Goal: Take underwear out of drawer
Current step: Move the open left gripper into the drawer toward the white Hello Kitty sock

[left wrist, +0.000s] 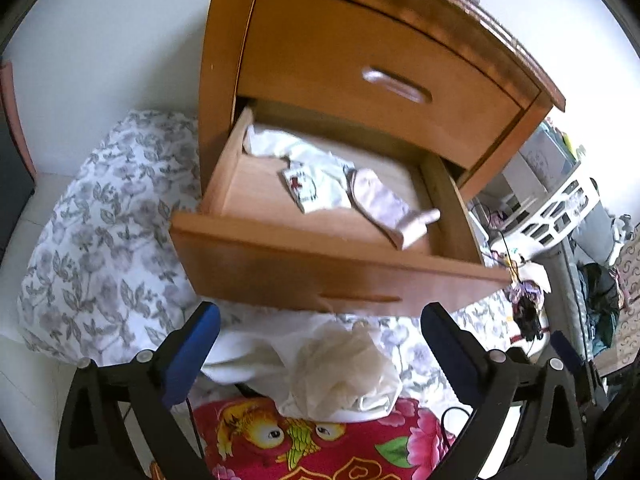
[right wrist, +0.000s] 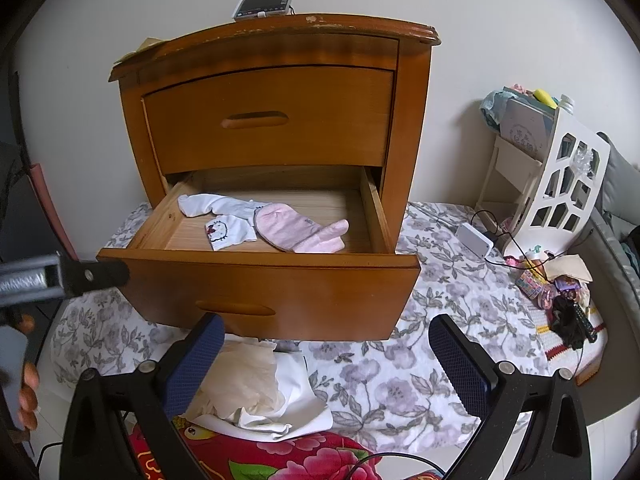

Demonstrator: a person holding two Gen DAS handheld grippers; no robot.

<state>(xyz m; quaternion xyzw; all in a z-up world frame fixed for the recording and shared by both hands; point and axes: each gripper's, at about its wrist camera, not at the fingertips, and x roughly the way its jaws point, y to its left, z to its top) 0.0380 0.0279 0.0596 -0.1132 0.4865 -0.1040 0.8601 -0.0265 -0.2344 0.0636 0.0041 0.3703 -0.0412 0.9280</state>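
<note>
Underwear [right wrist: 240, 392] lies crumpled on the floral sheet [right wrist: 420, 380] near the open drawer [right wrist: 260, 292], between the left gripper's [left wrist: 320, 344] wide, empty jaws; right gripper [right wrist: 326, 356] gapes too.

The lower drawer [right wrist: 256, 280] of the nightstand [right wrist: 280, 120] stands pulled out, white underwear [right wrist: 228, 216] and a pink garment [right wrist: 300, 232] inside. Below its front, the right tool [right wrist: 326, 340] gapes empty over a cream and white garment pile [right wrist: 256, 388].

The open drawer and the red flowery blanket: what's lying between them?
A crumpled pile of pale clothes lies on the grey flowered sheet, between the drawer and the red blanket. Both wrist views show it.
</note>
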